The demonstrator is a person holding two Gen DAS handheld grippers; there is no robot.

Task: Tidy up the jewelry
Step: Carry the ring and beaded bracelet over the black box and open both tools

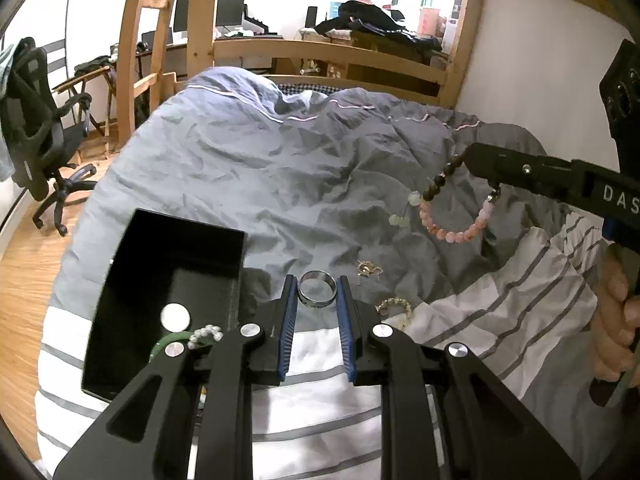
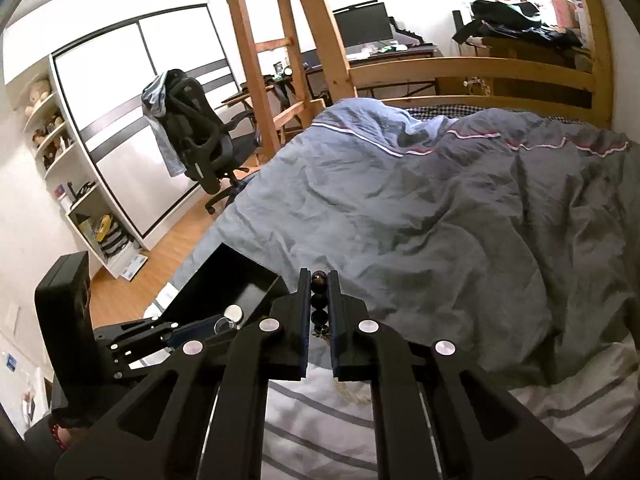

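Wooden bunk-bed framing (image 1: 208,36) rises behind a bed covered by a rumpled grey-blue duvet (image 1: 256,176), with a white, grey-striped blanket (image 1: 320,360) at the near end; a desk with monitors (image 1: 230,8) and a black office chair (image 1: 36,128) stand beyond.

On the blanket's left sits an open black box (image 1: 132,280), holding a silver disc (image 1: 174,317), a green bangle (image 1: 168,342) and a small beaded ring (image 1: 206,335).

White letters "DAS" are readable on the right gripper's (image 1: 478,174) black body in the left wrist view; the rest is cut off at the edge.

That right gripper reaches in level from the right, held by the person's hand (image 1: 612,320), and hangs above the duvet. Its fingers are nearly closed, pinching the dark beads of a beaded bracelet (image 1: 452,216), whose pink beads loop below with pale green charms dangling to the left.

The left gripper (image 1: 318,296) points forward, low over the bed, beside the box. Its blue-padded fingers (image 1: 289,312) stand partly apart around a silver ring (image 1: 316,291); whether the pads touch it I cannot tell.

A small gold piece (image 1: 366,269) lies just beyond on the duvet, and a gold bead bracelet (image 1: 394,308) lies to the right on the blanket edge.
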